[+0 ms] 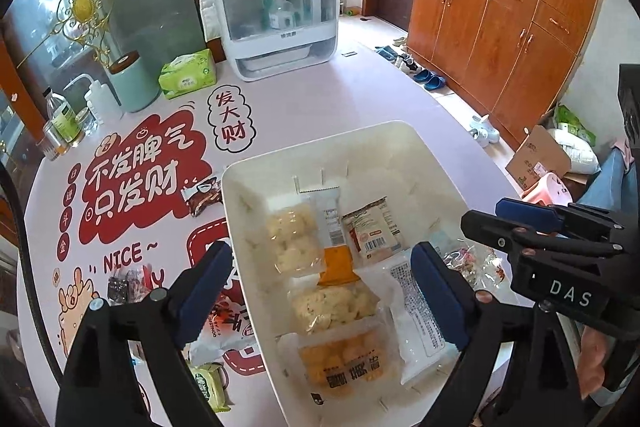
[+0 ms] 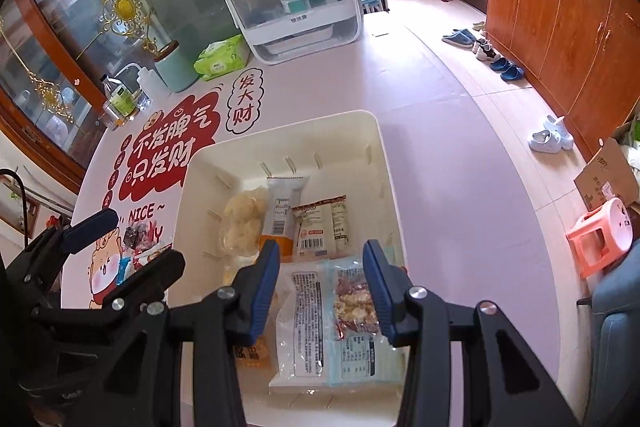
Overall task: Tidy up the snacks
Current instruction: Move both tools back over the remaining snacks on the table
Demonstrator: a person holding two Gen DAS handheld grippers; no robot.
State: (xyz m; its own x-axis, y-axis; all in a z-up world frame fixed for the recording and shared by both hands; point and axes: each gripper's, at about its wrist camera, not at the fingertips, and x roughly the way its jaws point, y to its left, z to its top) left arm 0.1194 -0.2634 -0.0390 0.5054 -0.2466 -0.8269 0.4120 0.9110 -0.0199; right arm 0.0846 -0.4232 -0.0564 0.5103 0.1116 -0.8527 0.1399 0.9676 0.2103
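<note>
A white bin (image 1: pixel 304 143) (image 2: pixel 280 131) sits on the printed tablecloth and holds several snack packs. Among them are pale puff packs (image 1: pixel 294 243), an orange puff tub (image 1: pixel 348 359) and a barcoded white pack (image 1: pixel 372 231) (image 2: pixel 320 227). My left gripper (image 1: pixel 320 291) hangs open and wide over the bin's left half, with nothing pressed between its pads; in the right wrist view it (image 2: pixel 120 251) is at the lower left. My right gripper (image 2: pixel 322 291) (image 1: pixel 484 217) hovers open above a white packet (image 2: pixel 300 323) and a light-blue packet (image 2: pixel 360 319) lying flat in the bin.
Loose snacks lie on the cloth left of the bin: a brown packet (image 1: pixel 202 197), a dark one (image 1: pixel 120 285), a green one (image 1: pixel 212 387). At the back stand a white cabinet (image 1: pixel 276 11), tissue pack (image 1: pixel 188 73), mint canister (image 1: pixel 130 79) and bottles (image 1: pixel 64 119). A pink stool (image 2: pixel 600 235) is on the floor.
</note>
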